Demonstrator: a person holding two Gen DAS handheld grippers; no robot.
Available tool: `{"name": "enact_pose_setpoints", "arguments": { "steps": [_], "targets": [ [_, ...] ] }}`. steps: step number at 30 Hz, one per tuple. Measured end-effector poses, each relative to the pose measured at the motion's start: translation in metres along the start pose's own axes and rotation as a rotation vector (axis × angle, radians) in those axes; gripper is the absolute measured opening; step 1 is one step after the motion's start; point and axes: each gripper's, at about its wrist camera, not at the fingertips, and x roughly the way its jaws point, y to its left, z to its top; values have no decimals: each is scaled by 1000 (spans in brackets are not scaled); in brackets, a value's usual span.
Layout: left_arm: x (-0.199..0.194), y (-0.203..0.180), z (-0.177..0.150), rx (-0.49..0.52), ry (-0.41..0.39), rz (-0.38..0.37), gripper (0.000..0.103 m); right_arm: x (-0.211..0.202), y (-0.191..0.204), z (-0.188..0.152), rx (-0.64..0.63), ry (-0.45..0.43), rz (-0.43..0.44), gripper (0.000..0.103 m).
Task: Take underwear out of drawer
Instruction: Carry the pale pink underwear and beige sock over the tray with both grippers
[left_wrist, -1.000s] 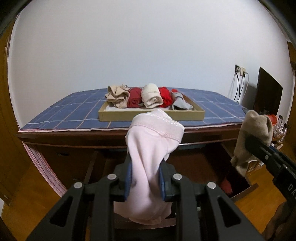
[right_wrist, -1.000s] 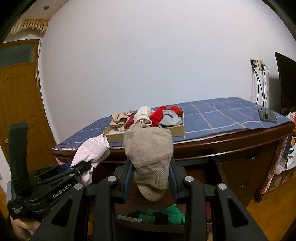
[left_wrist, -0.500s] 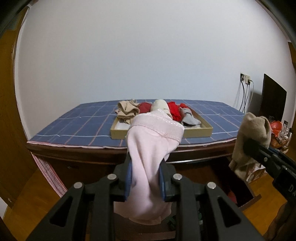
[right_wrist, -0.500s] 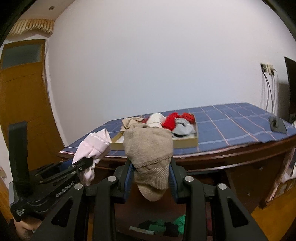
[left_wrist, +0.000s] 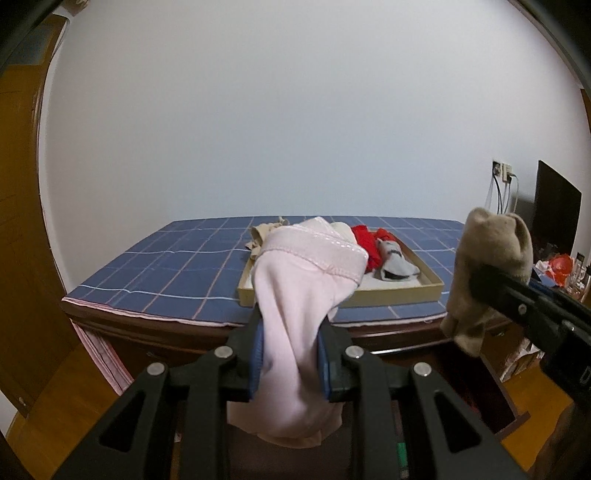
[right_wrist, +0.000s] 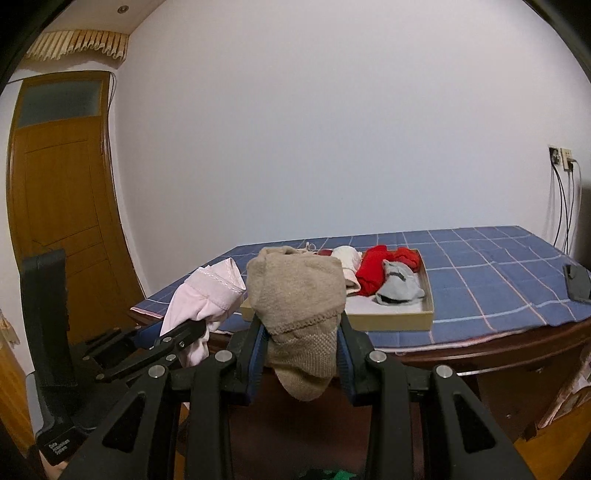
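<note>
My left gripper (left_wrist: 290, 332) is shut on a pale pink piece of underwear (left_wrist: 299, 295) that bulges above its blue pads and hangs below them. A beige knitted piece of underwear (right_wrist: 295, 299) is clamped in my right gripper (right_wrist: 301, 339), also shut. Each gripper shows in the other's view: the right gripper (left_wrist: 480, 280) at the right edge with the beige piece (left_wrist: 487, 266), the left gripper (right_wrist: 192, 326) at lower left with the pink piece (right_wrist: 207, 295). Both are held in front of the desk, about level with its top. The open drawer (left_wrist: 491, 398) lies below.
A shallow cardboard tray (right_wrist: 391, 319) on the blue checked cloth (left_wrist: 177, 266) holds several folded pieces in beige, cream, red and grey. A dark phone (right_wrist: 578, 282) lies at the desk's right end. A wooden door (right_wrist: 59, 206) stands left, a dark screen (left_wrist: 556, 210) right.
Both grippers have risen with their cloth pieces, so the desk top and tray now sit lower and nearer in both views. The drawer has dropped almost out of sight.
</note>
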Motion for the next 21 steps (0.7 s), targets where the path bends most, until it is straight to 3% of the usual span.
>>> {"name": "enact_pose_setpoints", "arguments": {
  "steps": [21],
  "targets": [
    [44,26,46,-30,-25,30,23,78,-1,41,-19,45,-33,37]
  ]
}}
